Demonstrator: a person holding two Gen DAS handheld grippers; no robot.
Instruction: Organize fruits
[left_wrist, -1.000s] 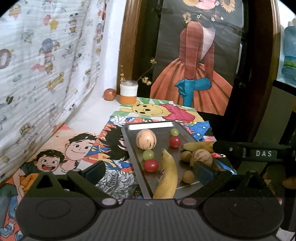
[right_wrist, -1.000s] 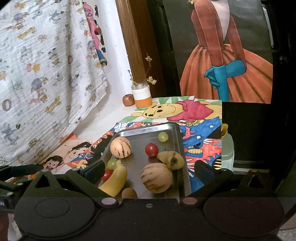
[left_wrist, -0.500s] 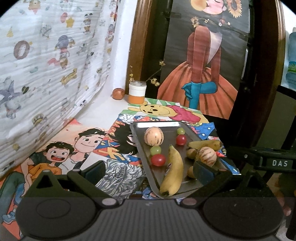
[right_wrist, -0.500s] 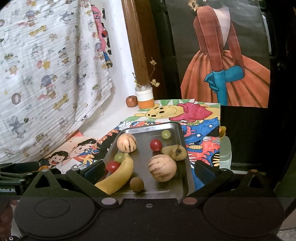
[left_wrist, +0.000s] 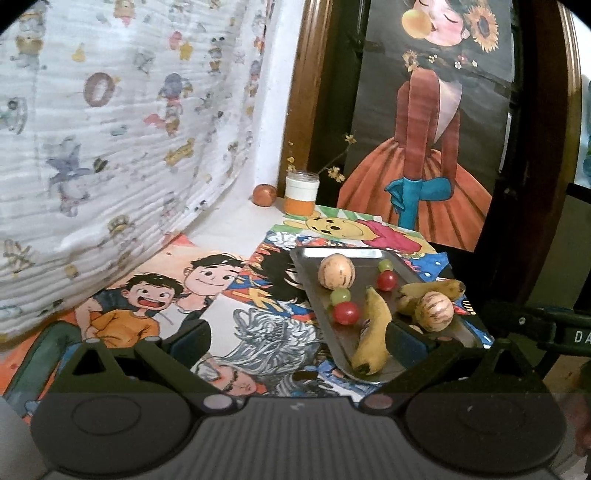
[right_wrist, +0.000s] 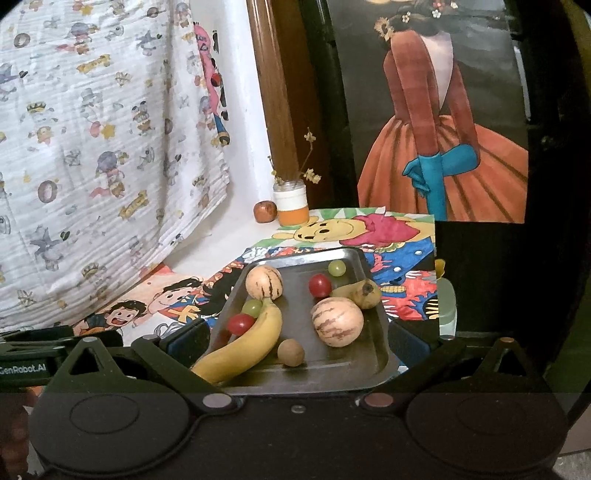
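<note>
- Change since one second ago: both of my claws have drawn back from the rectangular metal tray (right_wrist: 373, 354), so the tray sits smaller and farther off in the left view, and more of the cartoon-printed paper mats (left_wrist: 155, 295) shows.
- My left claw (left_wrist: 299, 341): released, fingers spread wide, nothing between them; it hovers over the mats, left of the tray.
- My right claw (right_wrist: 295, 339): likewise released and empty, fingers straddling the tray's near end.
- Tray contents, near half: a long yellow banana (right_wrist: 247, 343) lying diagonally; a small round brown fruit (right_wrist: 291, 352) just beside it; a striped tan melon (right_wrist: 337, 321).
- Tray contents, far half: a second striped tan melon (right_wrist: 264, 282); a green grape (right_wrist: 253, 307) touching a red cherry tomato (right_wrist: 240, 324) by the banana's tip; another red tomato (right_wrist: 319, 285) near another green grape (right_wrist: 337, 267); a short bruised banana (right_wrist: 360, 293) along the right wall.
- Background: a white-and-orange jar (right_wrist: 291, 206) holding dried sprigs, with a reddish round fruit (right_wrist: 265, 211) just beside it, well apart from the tray.
</note>
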